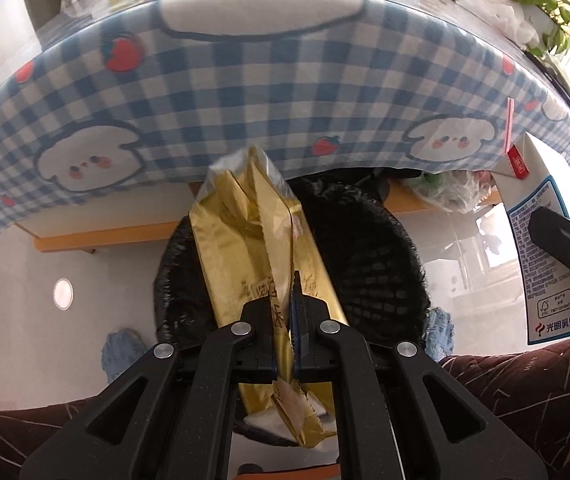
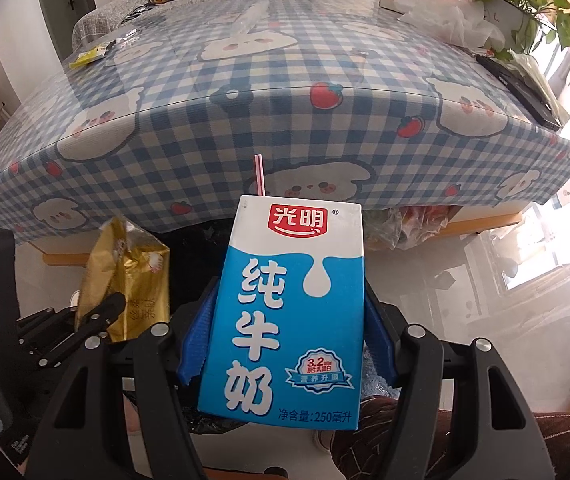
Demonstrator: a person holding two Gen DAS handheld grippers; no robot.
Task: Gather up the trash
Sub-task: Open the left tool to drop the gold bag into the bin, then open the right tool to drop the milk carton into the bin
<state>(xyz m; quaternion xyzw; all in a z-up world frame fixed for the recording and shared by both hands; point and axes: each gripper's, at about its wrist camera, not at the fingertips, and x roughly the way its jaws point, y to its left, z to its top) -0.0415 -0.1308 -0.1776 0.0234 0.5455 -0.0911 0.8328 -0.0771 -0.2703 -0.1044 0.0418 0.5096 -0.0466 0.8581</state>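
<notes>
You are pinching a gold wrapper with your left fingers over the black bin, while your right fingers are squeezing a milk carton.

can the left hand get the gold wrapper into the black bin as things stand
Probably yes: the left gripper holds the gold wrapper right above the black bin, with nothing between them; the milk carton stays off to the side.

Milk carton reads 光明, 纯牛奶, 250毫升; gold wrapper's print seems illegible.

Checked-cloth table with yellow wrapper, potted plant, crumpled white bags.
</notes>
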